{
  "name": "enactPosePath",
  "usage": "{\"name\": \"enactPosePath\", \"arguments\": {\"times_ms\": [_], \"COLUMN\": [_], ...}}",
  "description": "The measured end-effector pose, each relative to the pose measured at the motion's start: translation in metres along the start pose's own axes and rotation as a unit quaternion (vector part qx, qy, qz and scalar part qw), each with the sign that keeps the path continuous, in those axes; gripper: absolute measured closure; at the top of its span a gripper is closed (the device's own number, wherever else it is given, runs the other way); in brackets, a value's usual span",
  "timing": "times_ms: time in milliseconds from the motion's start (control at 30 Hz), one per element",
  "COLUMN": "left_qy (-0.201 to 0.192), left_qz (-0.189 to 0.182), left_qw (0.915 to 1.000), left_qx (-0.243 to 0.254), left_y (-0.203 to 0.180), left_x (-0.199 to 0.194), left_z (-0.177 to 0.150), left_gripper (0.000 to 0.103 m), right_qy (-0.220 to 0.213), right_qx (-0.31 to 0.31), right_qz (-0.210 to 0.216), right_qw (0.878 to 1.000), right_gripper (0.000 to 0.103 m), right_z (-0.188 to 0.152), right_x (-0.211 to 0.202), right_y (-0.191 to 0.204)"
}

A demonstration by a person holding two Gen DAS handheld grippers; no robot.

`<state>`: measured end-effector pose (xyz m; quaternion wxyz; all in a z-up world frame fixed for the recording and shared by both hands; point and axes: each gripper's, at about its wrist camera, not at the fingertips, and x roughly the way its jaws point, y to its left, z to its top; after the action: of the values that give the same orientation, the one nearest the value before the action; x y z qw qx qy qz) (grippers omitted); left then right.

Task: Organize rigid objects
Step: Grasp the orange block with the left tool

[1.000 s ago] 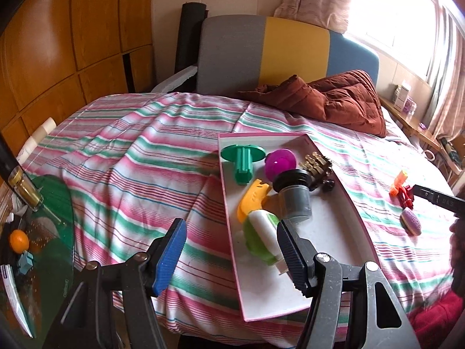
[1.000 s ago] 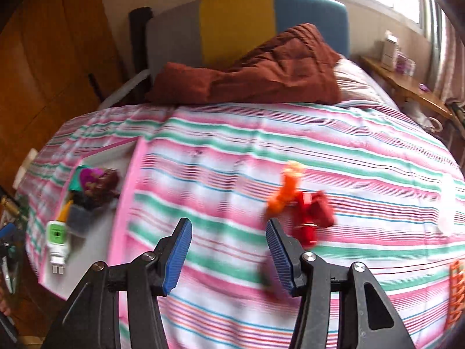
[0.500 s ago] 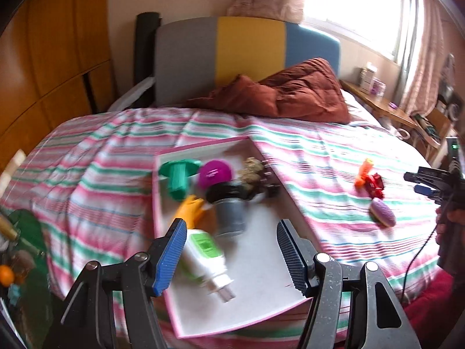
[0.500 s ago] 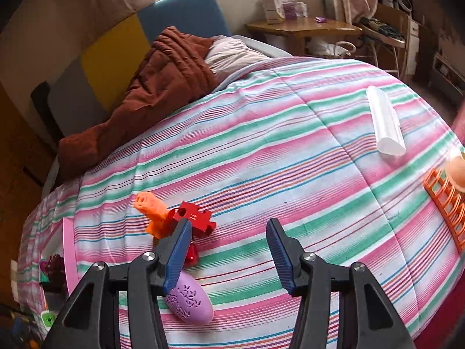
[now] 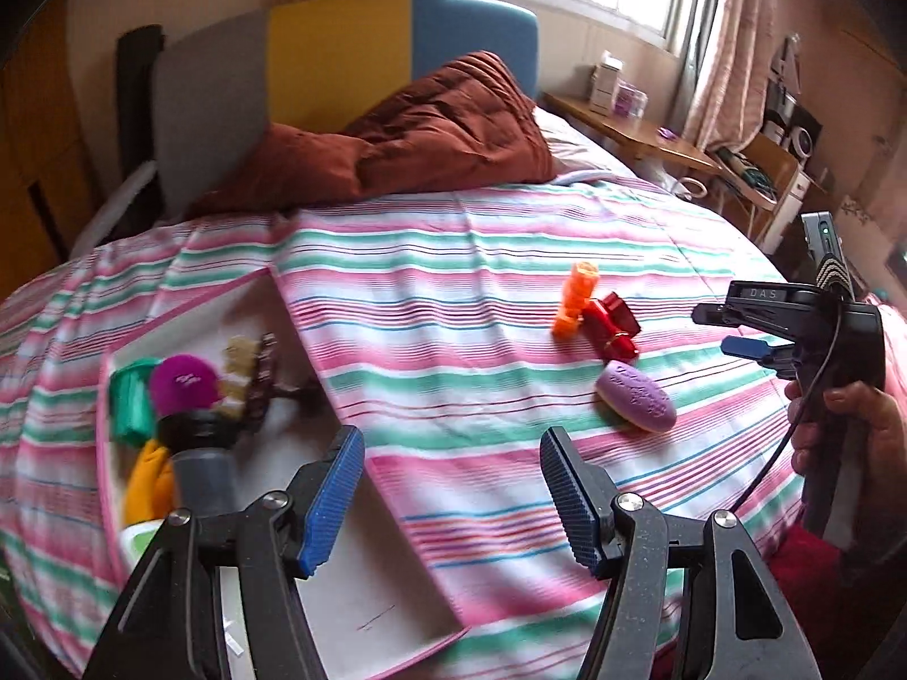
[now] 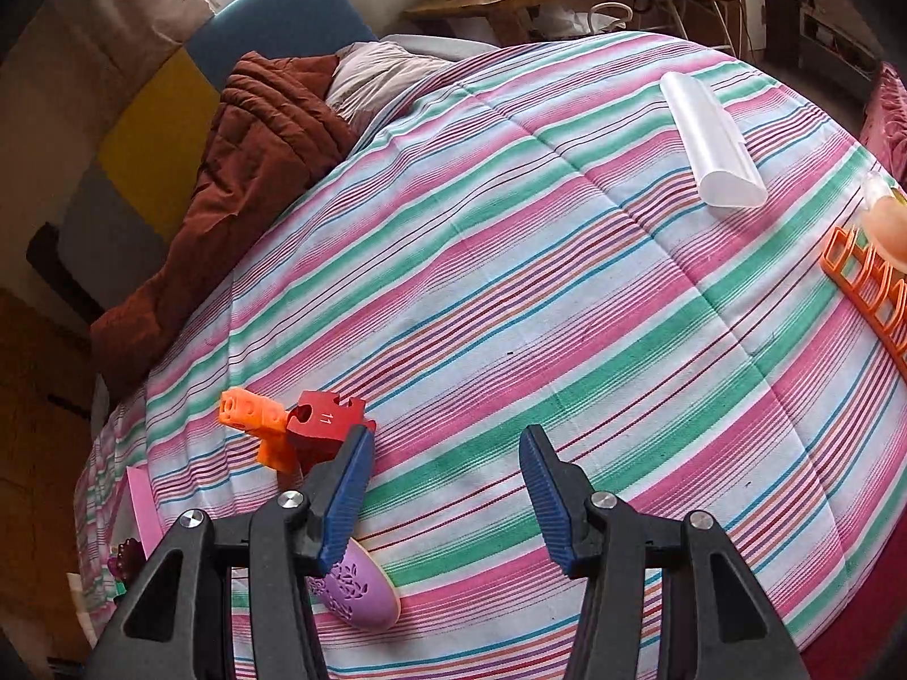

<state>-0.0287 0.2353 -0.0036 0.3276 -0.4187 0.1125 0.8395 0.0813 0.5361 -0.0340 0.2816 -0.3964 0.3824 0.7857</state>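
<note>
Both views have swung right, away from the white pink-rimmed tray [image 5: 363,612] toward the loose purple oval soap-shaped piece [image 5: 636,396] on the striped bedspread [image 5: 453,260]. The left gripper [image 5: 448,501] and right gripper [image 6: 442,501] gape wide, empty; pickup likely comes next.

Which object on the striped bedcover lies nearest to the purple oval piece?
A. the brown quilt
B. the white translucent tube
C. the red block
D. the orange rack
C: in the left wrist view the red block lies just beyond the purple oval piece, with the orange block next to it; the white tube and orange rack are far off in the right wrist view.
</note>
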Motion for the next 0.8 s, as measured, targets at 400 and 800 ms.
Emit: {"name": "enactPosePath", "arguments": {"times_ms": [400,800], "left_qy": [0.014,0.052], "left_qz": [-0.047,-0.040], "left_qw": [0.9976,0.9954], "left_qx": [0.048,0.070], "left_y": [-0.062,-0.083], "left_x": [0.069,0.153], "left_z": [0.050,0.079], "left_gripper": [0.039,0.055], "right_qy": [0.006,0.017], "right_qx": [0.033,0.046], "right_qz": [0.009,0.029], "right_qw": [0.999,0.998], "right_gripper": [0.049,0.049], "right_z": [0.002,0.005], "right_x": [0.003,0.006], "right_y": [0.002,-0.002]}}
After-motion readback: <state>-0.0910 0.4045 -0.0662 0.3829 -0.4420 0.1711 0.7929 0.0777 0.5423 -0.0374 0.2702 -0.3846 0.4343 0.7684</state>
